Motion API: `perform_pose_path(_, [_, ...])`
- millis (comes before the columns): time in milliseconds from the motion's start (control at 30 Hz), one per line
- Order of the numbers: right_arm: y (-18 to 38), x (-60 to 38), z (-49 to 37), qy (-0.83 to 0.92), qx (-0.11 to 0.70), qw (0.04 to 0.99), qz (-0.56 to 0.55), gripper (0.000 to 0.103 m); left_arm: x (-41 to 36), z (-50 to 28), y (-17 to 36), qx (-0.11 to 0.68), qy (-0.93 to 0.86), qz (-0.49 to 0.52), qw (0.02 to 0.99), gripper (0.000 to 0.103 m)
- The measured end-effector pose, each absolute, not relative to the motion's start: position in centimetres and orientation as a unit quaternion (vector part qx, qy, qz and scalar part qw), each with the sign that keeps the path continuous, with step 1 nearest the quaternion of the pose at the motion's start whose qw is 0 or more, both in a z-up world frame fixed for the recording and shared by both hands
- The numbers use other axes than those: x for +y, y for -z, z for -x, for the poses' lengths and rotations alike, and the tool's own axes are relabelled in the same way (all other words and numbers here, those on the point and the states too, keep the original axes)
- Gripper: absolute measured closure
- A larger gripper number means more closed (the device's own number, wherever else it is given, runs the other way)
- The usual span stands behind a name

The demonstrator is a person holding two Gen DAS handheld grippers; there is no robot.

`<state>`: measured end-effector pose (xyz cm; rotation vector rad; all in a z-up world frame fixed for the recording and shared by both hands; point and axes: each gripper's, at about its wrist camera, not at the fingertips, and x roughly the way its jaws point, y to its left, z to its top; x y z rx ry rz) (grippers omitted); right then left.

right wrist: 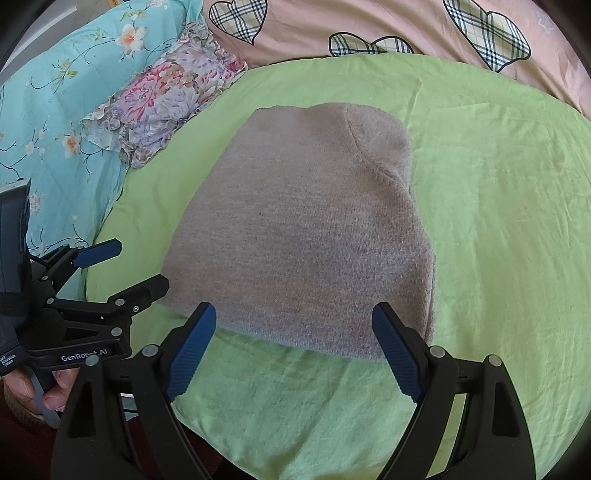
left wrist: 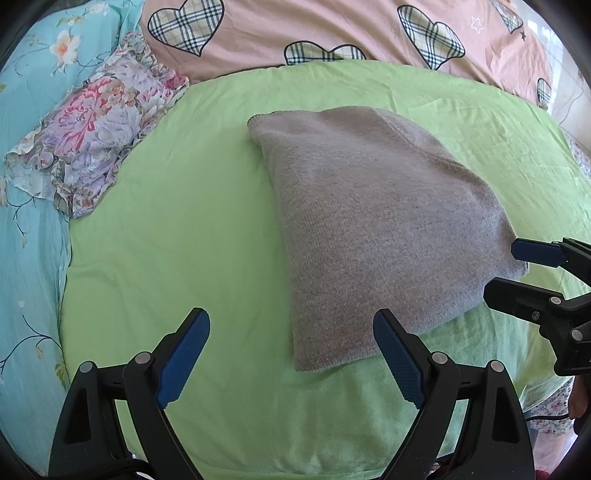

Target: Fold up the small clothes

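A grey knitted garment (left wrist: 373,229) lies folded into a compact block on the green sheet (left wrist: 177,229); it also shows in the right wrist view (right wrist: 306,236). My left gripper (left wrist: 291,325) is open and empty, hovering just short of the garment's near edge; it also shows in the right wrist view (right wrist: 140,262). My right gripper (right wrist: 293,317) is open and empty, with its fingertips at the garment's near edge; it also shows in the left wrist view (left wrist: 498,269), beside the garment's right corner.
A folded floral cloth (left wrist: 92,129) lies at the left edge of the green sheet, on a turquoise flowered quilt (left wrist: 26,221). A pink cover with plaid hearts (left wrist: 332,29) lies behind. The floral cloth also shows in the right wrist view (right wrist: 166,99).
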<state>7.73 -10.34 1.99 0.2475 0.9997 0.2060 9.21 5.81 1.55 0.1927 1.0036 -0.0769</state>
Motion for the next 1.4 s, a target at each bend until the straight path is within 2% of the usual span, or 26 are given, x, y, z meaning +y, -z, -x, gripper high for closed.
perform_pose_path(1400, [-3.3,-10.7,-7.9,-0.104,0.464,0.872,-0.119,0.016,5.6,-9.7,-2.6,0.468,0.047,-0.093,0.877,0.012])
